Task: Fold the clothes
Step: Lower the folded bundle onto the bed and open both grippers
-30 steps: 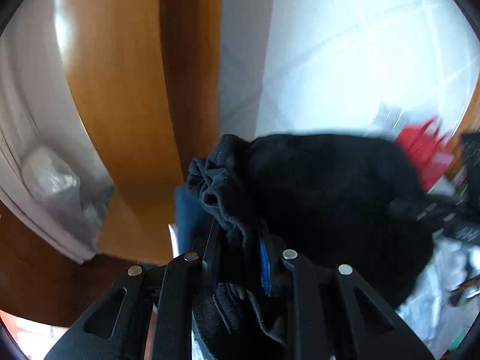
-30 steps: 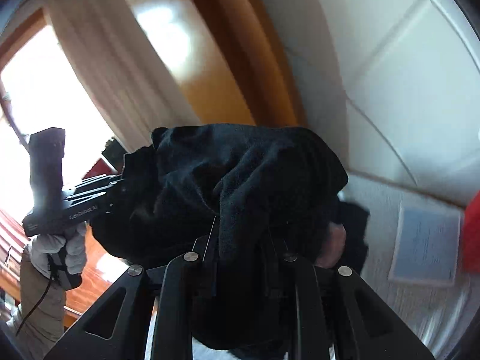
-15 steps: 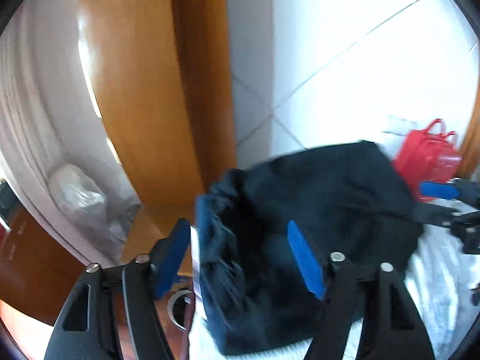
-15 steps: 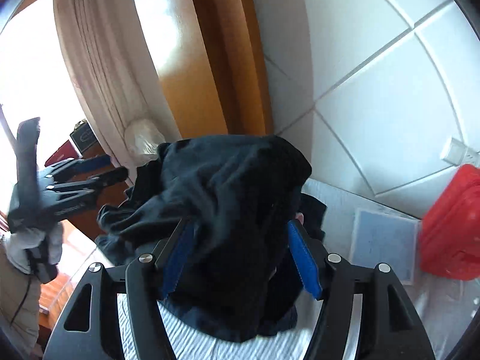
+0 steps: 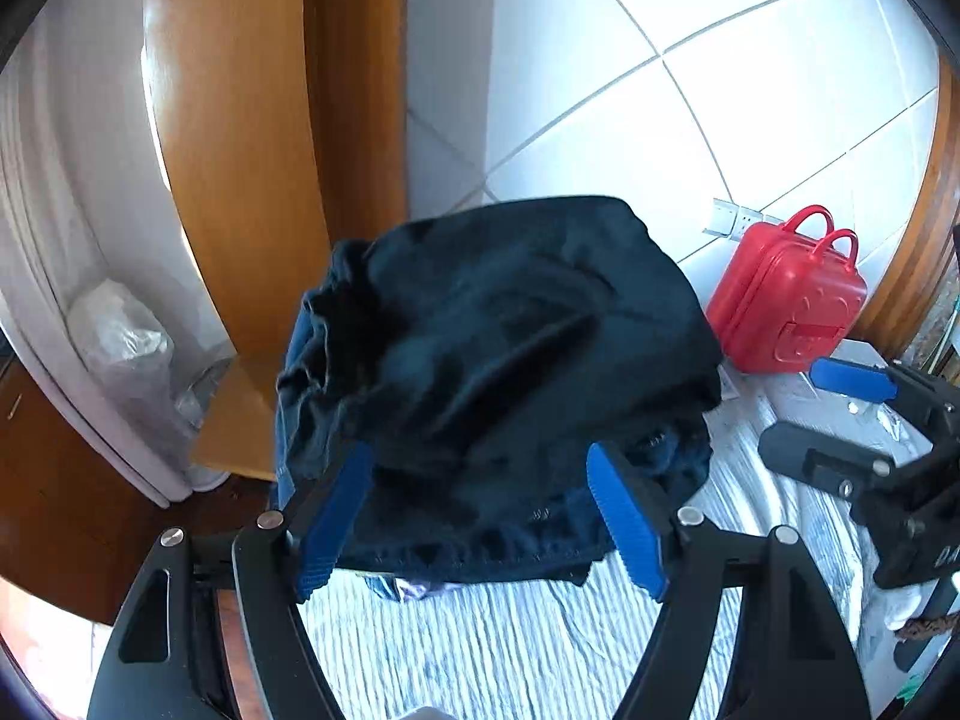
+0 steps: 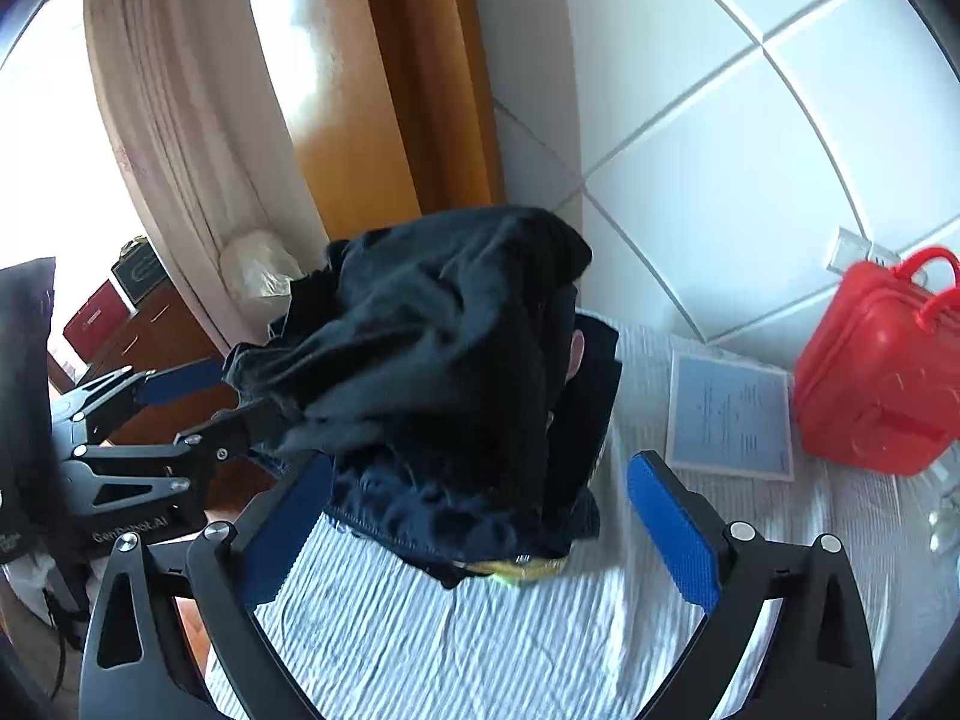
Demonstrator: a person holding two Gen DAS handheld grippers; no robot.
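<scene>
Dark garment (image 5: 498,360) heaped on white ribbed cloth (image 5: 510,648) left of red case (image 5: 786,306) | left gripper (image 5: 480,522), right gripper (image 6: 474,531): jaws just opened, apart, clear of it | fold looks laid, tidying possibly left

Black garment (image 5: 498,360), white ribbed cloth (image 5: 510,648), red case (image 5: 786,312).

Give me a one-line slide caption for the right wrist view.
Right gripper open, jaws just widened, behind the dark garment heaped on the white cloth; red case to the right.
</scene>
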